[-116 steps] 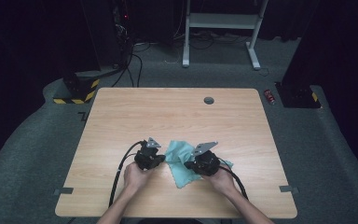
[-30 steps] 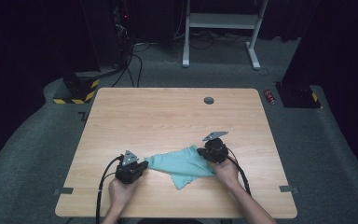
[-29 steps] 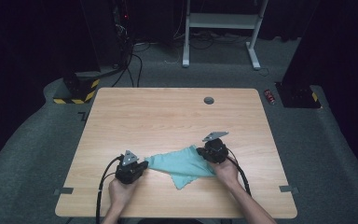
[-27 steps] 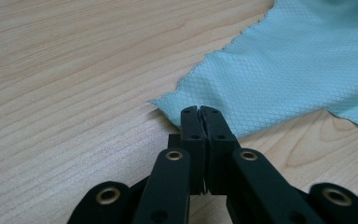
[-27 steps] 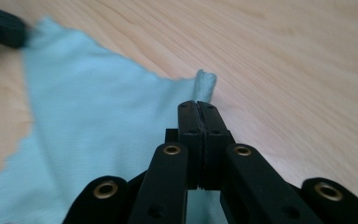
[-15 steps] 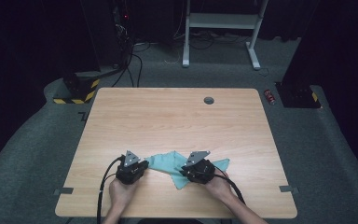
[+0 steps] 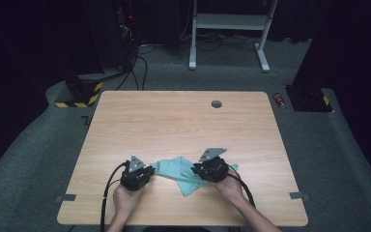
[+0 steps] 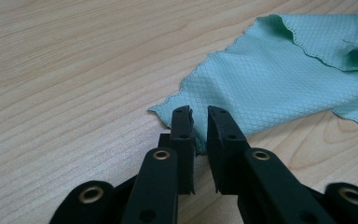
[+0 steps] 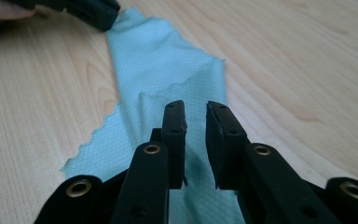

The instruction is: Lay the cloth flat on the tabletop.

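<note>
High view: a teal cloth lay rumpled near the front edge of the desk, between the two hands. The left tool sat at the cloth's left corner, held low to the wood. The right tool rested over the cloth's right part, its grey plate tilted up. Cables trailed back from both toward the person. A round grommet sat near the desk's far edge; a small red can lay on the carpet beyond the right side.

Left gripper view: the left tool stood with jaws a narrow gap apart, having just been opening. The cloth corner lay in that gap, loose, pads not pressing on it. The rest of the cloth spread away up and right, one edge folded over.

Right gripper view: the right tool also showed a narrow gap, jaws having just parted. It hovered over the cloth, which lay flat below with nothing pinched. The left tool showed at the cloth's far corner, top left.
</note>
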Motion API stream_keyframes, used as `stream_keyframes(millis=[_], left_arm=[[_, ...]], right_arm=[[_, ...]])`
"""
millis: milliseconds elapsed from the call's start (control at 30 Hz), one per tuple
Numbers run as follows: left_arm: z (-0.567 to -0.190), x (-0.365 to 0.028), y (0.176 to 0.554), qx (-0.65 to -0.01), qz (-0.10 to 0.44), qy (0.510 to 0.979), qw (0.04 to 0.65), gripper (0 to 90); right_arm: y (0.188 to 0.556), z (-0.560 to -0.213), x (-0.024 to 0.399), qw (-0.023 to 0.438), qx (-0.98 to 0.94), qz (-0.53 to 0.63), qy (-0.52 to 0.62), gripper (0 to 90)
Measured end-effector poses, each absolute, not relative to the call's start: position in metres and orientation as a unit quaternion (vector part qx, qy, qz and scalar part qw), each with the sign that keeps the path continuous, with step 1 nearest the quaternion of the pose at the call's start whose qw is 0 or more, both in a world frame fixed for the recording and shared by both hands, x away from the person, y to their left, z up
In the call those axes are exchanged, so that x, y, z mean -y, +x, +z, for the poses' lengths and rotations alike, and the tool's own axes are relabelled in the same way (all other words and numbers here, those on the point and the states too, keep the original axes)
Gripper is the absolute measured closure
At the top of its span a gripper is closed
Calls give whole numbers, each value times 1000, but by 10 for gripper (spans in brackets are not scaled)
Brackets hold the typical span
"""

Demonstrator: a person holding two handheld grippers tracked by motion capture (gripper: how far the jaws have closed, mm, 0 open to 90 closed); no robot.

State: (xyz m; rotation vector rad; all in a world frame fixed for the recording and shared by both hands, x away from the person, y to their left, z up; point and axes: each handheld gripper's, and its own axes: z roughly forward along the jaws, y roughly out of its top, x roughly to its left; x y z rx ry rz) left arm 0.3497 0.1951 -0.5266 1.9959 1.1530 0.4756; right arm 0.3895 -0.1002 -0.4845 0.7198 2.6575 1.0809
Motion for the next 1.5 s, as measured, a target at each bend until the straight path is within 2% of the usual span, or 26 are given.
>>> stream_keyframes(millis=[300,433,667,867,1033,1233,1500], left_arm=[[-527,-195,350,-452,187,783,384,803],[-527,-194,349,-450,189,784,383,815],[-527,-193,349,-449,190,785,382,844],[-526,-191,347,-448,194,785,381,863],[-524,-194,351,-450,180,772,411,889],[-502,-189,371,-433,204,780,402,894],[-487,-181,412,-440,215,783,384,894]], right_arm=[[395,-499,86,50,-906,344,239,756],[394,-501,85,42,-909,343,231,897],[394,-495,91,49,-902,360,233,900],[394,-485,101,68,-890,381,240,900],[397,-475,115,100,-878,394,255,900],[404,-466,135,157,-858,401,279,900],[432,-465,160,186,-837,394,330,900]])
